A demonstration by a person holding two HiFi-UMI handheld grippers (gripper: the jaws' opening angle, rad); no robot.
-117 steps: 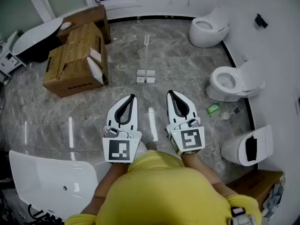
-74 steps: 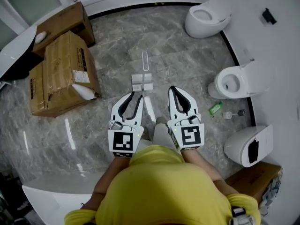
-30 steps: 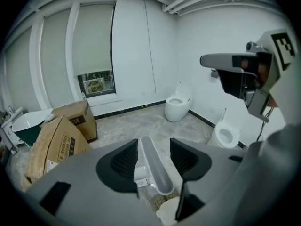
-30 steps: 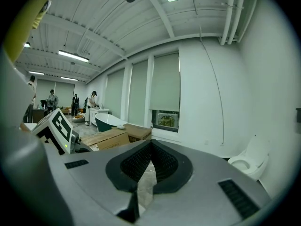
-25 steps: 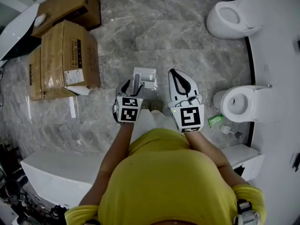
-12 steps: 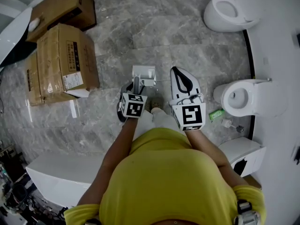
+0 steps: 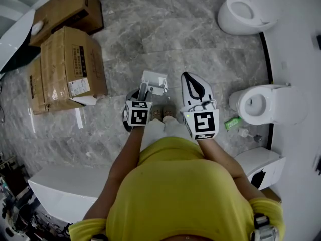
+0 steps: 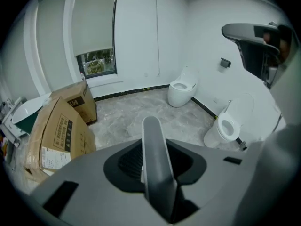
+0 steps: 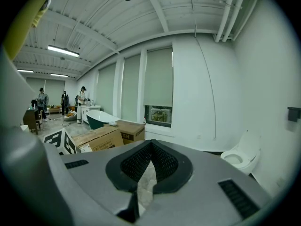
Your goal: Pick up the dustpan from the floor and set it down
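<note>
The dustpan [image 7: 156, 79], white with a grey upright handle [image 7: 143, 88], stands on the marble floor just ahead of the person's feet. My left gripper [image 7: 140, 96] points steeply down over it. In the left gripper view the handle [image 8: 155, 160] runs up between the jaws, which are closing, and the pads [image 8: 127, 160] meet its sides. My right gripper [image 7: 187, 77] hovers to the right of the dustpan, apart from it. Its jaws are shut with nothing between them [image 9: 149, 149].
Cardboard boxes [image 7: 65, 64] lie on the floor to the left. Toilets stand at the far right [image 7: 244, 13] and right [image 7: 262, 104], with a small green bottle [image 7: 229, 123] by the nearer one. A white tub [image 7: 62, 191] sits behind at the lower left.
The person walked up to the dustpan. Over the last second my left gripper sank lower along the handle and its jaws narrowed around it. My right gripper stayed put.
</note>
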